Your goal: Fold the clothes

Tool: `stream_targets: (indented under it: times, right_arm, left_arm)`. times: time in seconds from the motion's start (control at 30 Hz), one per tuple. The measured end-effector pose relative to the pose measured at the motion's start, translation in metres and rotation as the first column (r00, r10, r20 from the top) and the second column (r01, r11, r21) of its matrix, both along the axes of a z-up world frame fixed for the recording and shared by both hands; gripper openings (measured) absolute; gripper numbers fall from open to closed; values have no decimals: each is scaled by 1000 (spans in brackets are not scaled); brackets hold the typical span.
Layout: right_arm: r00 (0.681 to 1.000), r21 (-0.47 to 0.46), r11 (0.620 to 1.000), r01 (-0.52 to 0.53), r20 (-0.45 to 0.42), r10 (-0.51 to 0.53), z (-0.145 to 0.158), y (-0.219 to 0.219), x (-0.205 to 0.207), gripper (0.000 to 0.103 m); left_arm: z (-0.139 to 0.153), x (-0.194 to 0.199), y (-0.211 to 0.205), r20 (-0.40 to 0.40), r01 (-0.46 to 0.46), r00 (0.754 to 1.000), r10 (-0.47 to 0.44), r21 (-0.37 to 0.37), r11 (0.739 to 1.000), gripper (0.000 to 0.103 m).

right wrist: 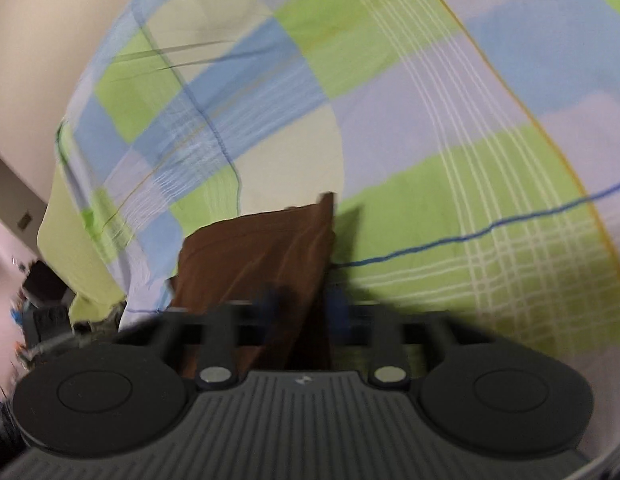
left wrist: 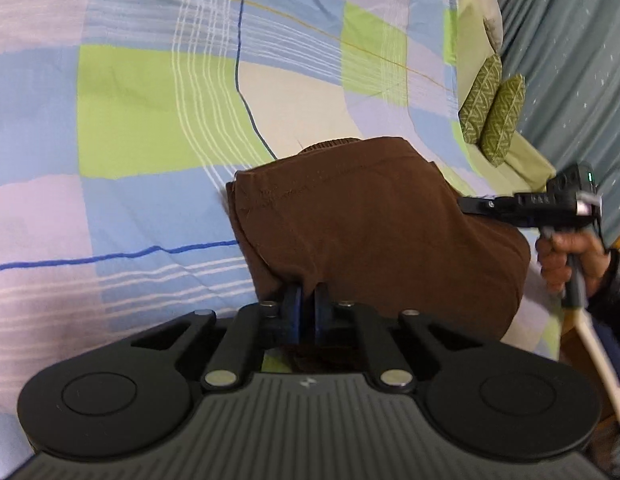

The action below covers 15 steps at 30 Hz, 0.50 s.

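A brown garment (left wrist: 369, 224) lies folded in a rough bundle on the plaid bedsheet (left wrist: 130, 120). My left gripper (left wrist: 308, 300) is shut on the garment's near edge, with brown cloth pinched between its blue pads. The right gripper (left wrist: 467, 205), held by a person's hand (left wrist: 565, 256), meets the garment's right side. In the blurred right wrist view the brown garment (right wrist: 254, 256) runs down between the blue pads of the right gripper (right wrist: 310, 304), which is shut on the cloth. One corner of the cloth sticks up (right wrist: 327, 200).
Two green patterned pillows (left wrist: 493, 108) lean at the bed's far right edge beside a teal curtain (left wrist: 569, 60). A beige wall (right wrist: 50, 40) and dark clutter (right wrist: 42, 292) lie past the bed's edge. The sheet (right wrist: 469, 160) stretches wide around the garment.
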State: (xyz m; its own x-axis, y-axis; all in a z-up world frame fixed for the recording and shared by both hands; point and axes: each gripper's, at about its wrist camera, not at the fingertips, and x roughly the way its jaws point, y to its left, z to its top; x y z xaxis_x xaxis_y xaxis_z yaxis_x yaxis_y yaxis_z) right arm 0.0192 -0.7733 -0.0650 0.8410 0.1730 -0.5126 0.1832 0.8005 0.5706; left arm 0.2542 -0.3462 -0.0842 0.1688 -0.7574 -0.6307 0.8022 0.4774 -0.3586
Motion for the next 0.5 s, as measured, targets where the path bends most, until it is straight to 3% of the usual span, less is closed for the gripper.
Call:
stream_targets:
  times: [0.17,0.23,0.3,0.4,0.5]
  right_arm:
    - [998,-65,998,-21,65,26,19,-1,14,1]
    - [1000,-90,995,-30,4,30,10,-1,23,1]
    - [998,-99,994,-37,-48,33,0,-3,27,2]
    - [999,-127,992,-1,-47,-6,0,-2,16,13]
    - [996,-227,970,88,8,-88,20,9,-14,19]
  left_arm:
    - [-6,2,-1,-7,-19,1000,19,14,1000,1]
    - [-8,4,-1,-14,-25,1000,25,20,999,2]
    - [-4,4,-1,-9,-39,999,39,32,999,10]
    - [10,3,5,50,-72,996,69,49,996,20]
    - [31,-2,7,127,-77,989,72,38,996,20]
